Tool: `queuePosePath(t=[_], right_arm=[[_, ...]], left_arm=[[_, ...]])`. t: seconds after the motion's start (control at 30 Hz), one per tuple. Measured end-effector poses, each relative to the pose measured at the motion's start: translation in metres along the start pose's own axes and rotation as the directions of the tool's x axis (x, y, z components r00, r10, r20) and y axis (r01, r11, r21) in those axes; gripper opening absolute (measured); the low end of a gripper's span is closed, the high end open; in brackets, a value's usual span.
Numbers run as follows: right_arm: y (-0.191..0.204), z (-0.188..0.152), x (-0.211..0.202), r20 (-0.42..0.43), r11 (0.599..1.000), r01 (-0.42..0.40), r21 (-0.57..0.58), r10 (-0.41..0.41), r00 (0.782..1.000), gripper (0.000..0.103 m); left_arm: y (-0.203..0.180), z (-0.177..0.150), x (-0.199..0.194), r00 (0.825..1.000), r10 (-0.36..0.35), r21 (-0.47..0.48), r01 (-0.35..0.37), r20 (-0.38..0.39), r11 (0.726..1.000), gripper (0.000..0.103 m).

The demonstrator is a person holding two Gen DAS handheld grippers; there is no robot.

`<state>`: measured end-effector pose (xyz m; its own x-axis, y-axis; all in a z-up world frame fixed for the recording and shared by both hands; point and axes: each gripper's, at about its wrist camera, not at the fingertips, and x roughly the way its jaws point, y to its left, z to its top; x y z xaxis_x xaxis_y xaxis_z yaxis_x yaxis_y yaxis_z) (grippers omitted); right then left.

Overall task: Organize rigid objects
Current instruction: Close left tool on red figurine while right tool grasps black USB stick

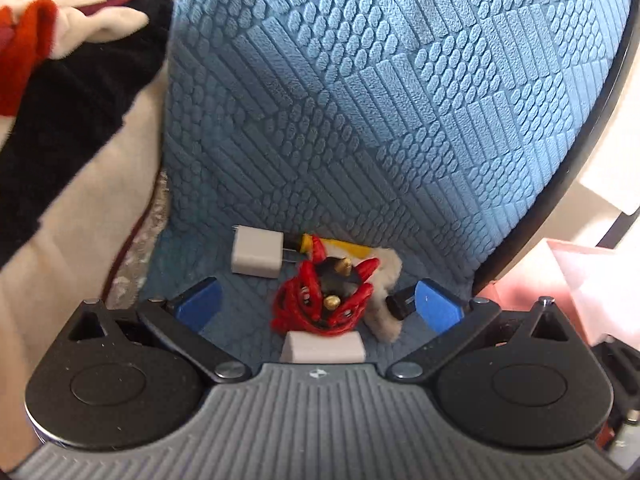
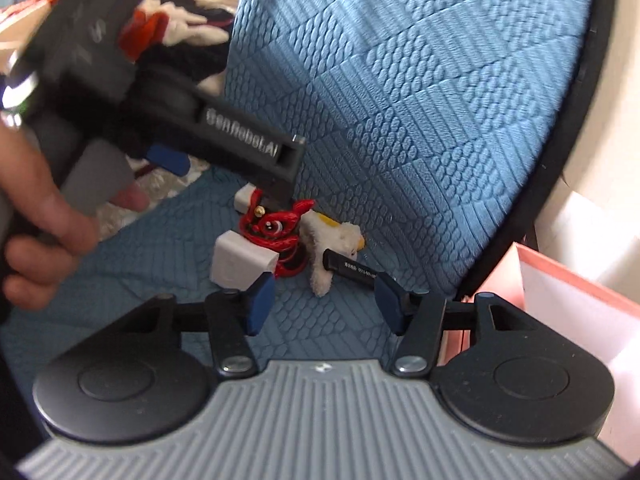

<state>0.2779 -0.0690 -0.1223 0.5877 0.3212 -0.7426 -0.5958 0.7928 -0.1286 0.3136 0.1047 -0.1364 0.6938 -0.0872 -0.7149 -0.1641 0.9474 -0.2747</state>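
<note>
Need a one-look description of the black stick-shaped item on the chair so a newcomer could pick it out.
Start at the blue textured chair and go down to the small pile of items on its seat. At the pile's right edge, across a white fluffy toy, lies the black stick. It is the only slim, dark bar with white print; its neighbours are white charger cubes and a red figurine.

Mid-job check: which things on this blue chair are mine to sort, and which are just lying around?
To sort: two white chargers, red figurine, black stick.
Lying about: plush toy, clothes, pink box.
</note>
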Motion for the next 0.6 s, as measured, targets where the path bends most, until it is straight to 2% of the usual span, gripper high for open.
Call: queuePosePath(t=[0.13, 0.23, 0.43, 0.47, 0.5, 0.6], right_arm=[[0.001, 0.005, 0.023, 0.017, 0.998, 0.007, -0.063, -0.006, 1.000, 0.058], [-0.001, 0.009, 0.044, -0.003, 0.995, 0.034, -0.090, -0.035, 0.999, 0.058], [-0.009, 0.009, 0.075, -0.049, 0.996, 0.028, -0.080, -0.032, 0.998, 0.057], [-0.009, 0.009, 0.079, -0.050, 0.997, 0.021, -0.078, -0.025, 0.998, 0.054], [-0.010, 0.008, 0.082, -0.049, 0.997, 0.014, -0.074, -0.018, 0.999, 0.047], [-0.012, 0.007, 0.090, -0.059, 0.998, -0.008, -0.058, 0.005, 0.998, 0.043]], left_arm=[[-0.001, 0.005, 0.014, 1.000, 0.007, 0.033, -0.007, -0.016, 0.999, 0.103], [0.001, 0.007, 0.025, 1.000, 0.007, 0.030, -0.006, -0.026, 1.000, 0.102], [0.002, 0.012, 0.051, 0.997, 0.015, 0.032, -0.013, -0.081, 0.999, 0.087], [0.002, 0.012, 0.055, 0.996, 0.012, 0.032, -0.009, -0.087, 0.999, 0.085], [0.002, 0.013, 0.057, 0.996, 0.014, 0.031, -0.011, -0.090, 0.999, 0.084], [0.004, 0.012, 0.063, 0.995, 0.006, 0.010, -0.005, -0.100, 1.000, 0.081]])
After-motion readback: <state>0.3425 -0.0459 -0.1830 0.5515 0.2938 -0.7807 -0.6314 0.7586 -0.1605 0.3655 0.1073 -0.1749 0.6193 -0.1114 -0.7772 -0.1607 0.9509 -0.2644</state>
